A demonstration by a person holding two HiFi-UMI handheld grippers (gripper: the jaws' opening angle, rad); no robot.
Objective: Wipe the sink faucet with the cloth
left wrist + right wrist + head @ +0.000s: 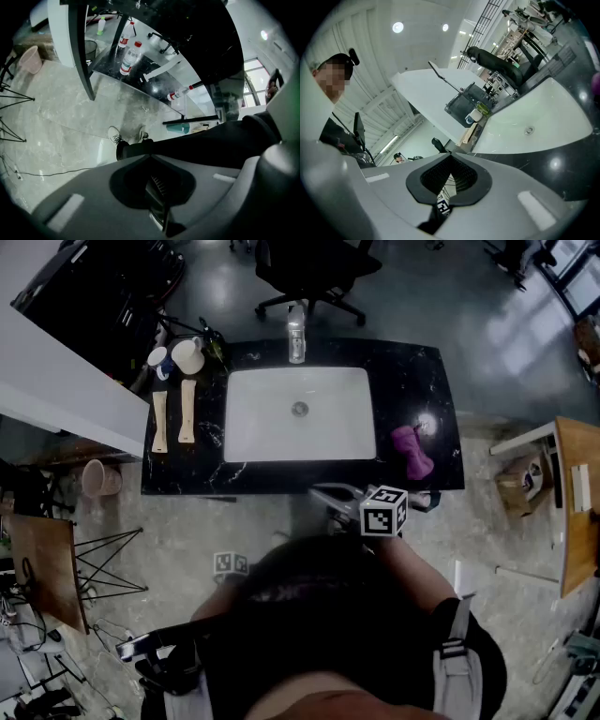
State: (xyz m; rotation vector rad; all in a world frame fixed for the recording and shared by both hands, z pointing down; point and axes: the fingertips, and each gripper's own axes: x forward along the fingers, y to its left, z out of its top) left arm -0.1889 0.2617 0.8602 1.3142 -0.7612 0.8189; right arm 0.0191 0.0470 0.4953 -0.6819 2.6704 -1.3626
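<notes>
The chrome faucet point(296, 334) stands at the far edge of the white sink point(300, 442), which is set in a black counter point(422, 371). A purple cloth point(412, 451) lies crumpled on the counter to the right of the basin, with nothing holding it. My right gripper point(323, 493) hovers just off the counter's near edge, left of the cloth and apart from it, shut and empty. Its own view shows the basin point(543, 122) ahead. My left gripper point(159, 199) hangs low beside my body, pointing at the floor, with its jaws together and nothing between them.
Two cups point(176, 357) and two pale wooden pieces point(174, 413) sit on the counter's left end. An office chair point(309, 273) stands behind the counter. A pink bin point(98, 477) is on the floor at left, a wooden table point(577, 502) at right.
</notes>
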